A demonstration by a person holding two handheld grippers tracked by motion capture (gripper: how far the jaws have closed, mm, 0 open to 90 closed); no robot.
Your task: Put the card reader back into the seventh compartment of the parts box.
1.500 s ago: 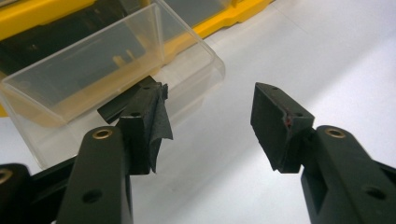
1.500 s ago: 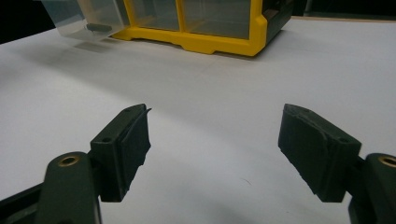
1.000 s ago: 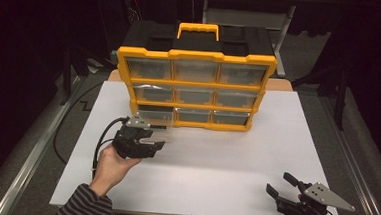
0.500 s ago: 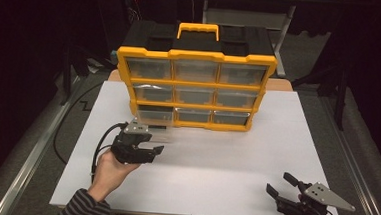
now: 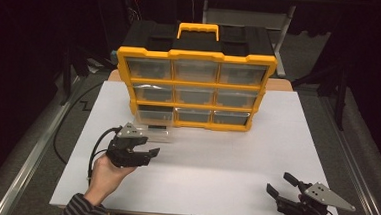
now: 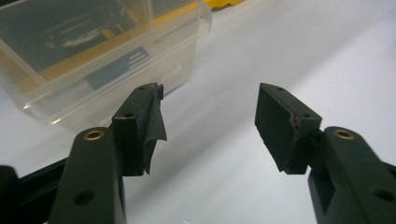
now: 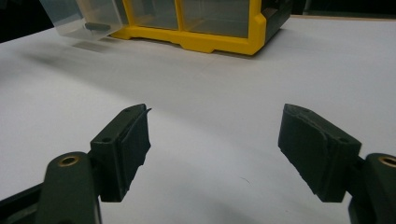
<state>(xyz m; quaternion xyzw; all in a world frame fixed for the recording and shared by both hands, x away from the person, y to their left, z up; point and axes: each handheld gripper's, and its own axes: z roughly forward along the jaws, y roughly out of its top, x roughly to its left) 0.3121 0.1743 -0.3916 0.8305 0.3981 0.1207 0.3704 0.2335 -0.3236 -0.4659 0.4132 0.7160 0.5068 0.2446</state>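
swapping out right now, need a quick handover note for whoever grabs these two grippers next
Left hand-held gripper: open, holding nothing, just in front of the clear drawer.
Right hand-held gripper: open, holding nothing, at the near right of the white table.
Things: yellow organizer stands upright at the back of the table; its bottom-left drawer sticks out onto the table, a dark item inside it.
Done: drawer drawn out, whether fully free cannot be told.
Left: probably the drawer's contents or putting it back.

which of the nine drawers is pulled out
The bottom-left drawer: it sticks out of the yellow organizer toward the left gripper; the other eight sit flush.
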